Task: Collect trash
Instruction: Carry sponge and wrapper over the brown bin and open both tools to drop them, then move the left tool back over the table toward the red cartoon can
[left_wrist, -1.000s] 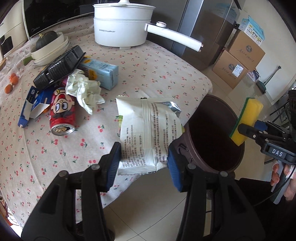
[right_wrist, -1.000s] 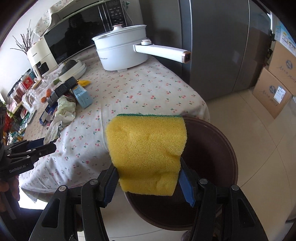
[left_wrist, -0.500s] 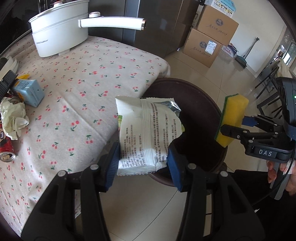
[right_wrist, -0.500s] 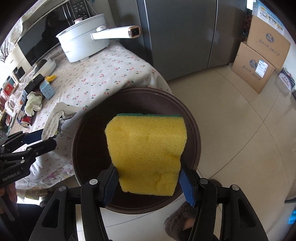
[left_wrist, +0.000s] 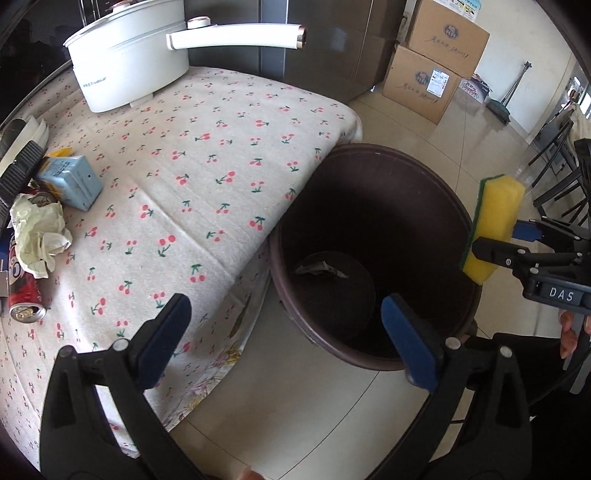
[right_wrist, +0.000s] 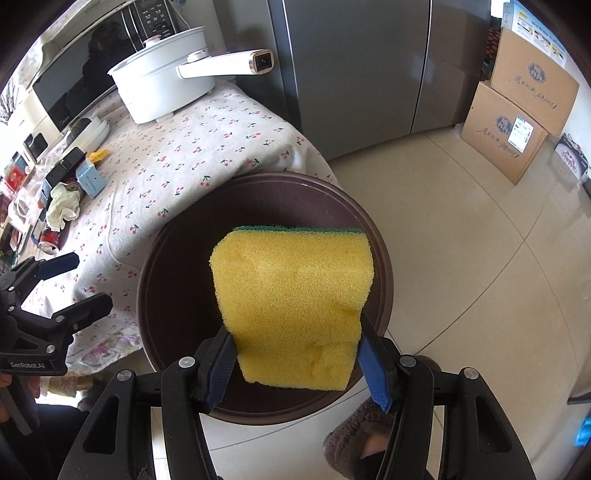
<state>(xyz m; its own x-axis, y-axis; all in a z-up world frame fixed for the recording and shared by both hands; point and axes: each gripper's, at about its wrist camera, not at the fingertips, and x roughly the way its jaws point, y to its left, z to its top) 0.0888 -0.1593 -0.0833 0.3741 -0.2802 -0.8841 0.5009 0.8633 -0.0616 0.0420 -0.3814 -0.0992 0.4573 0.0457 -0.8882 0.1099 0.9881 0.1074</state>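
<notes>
1. The left gripper (left_wrist: 284, 332) is nearest to its camera; its two blue pads stand wide apart with nothing between them, and it hangs over the near rim of the trash bin (left_wrist: 458, 206).
2. The right gripper (right_wrist: 295, 365) is clenched on a yellow sponge (right_wrist: 295, 306). The pads press the two short sides of the lower end of the sponge.
3. The long axis of the sponge runs away from the right gripper, along its fingers. The free end points forward over the open mouth of the bin, and the thin green scouring layer lies on the side turned away from the right wrist camera.
4. In the left wrist view the same sponge (left_wrist: 493, 229) stands nearly upright, over the right side of the bin's rim.
5. Inside the bin, on its dark bottom, lies a crumpled wrapper (left_wrist: 321, 267).
6. The bin stands on the tiled floor and touches the corner of the table (left_wrist: 207, 192), which has a cloth with cherry print.
7. Further from the bin, on the table, lie a crumpled tissue (left_wrist: 37, 232), a red can (left_wrist: 20, 291) on its side and a blue carton (left_wrist: 68, 181), all close together.
8. Behind the bin, at the far end of the table, stands a white pot (left_wrist: 129, 70) with a long handle.
9. Beyond the bin, on the floor, two cardboard boxes (left_wrist: 428, 77) are stacked.
</notes>
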